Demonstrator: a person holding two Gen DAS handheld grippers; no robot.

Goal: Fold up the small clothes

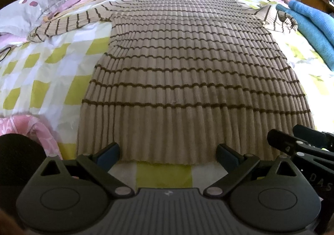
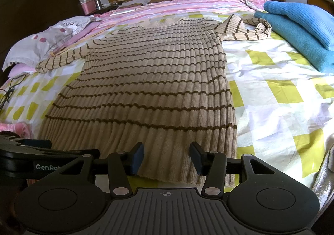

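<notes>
**Asker:** Lying where, relative to the claws, is the garment?

**Describer:** Straight ahead of both. A tan ribbed sweater (image 1: 187, 72) with thin brown stripes is spread flat on a bed (image 2: 277, 97) covered in a yellow-and-white checked sheet. Its hem is the nearest edge, its collar the farthest, so its long axis runs directly away from the claws.

**Asker:** How do the claws stand?

**Describer:** The left claw (image 1: 168, 153) is spread wide, holding nothing, its fingertips just over the left half of the hem. The right claw (image 2: 167, 156) is open more narrowly, also holding nothing, over the right half of the hem, near that corner. Whether any fingertip touches the knit, I cannot tell.

**Asker:** Which is nearer the sleeves?

**Describer:** Neither is close. The left sleeve (image 1: 68, 24) stretches out far ahead and to the left; the right sleeve (image 2: 244, 28) lies bunched far ahead to the right, just beside a folded blue knit (image 2: 300, 32). Each claw probably serves its own side.

**Asker:** Anything folded yet?

**Describer:** Apparently not; the body lies fully open.
</notes>
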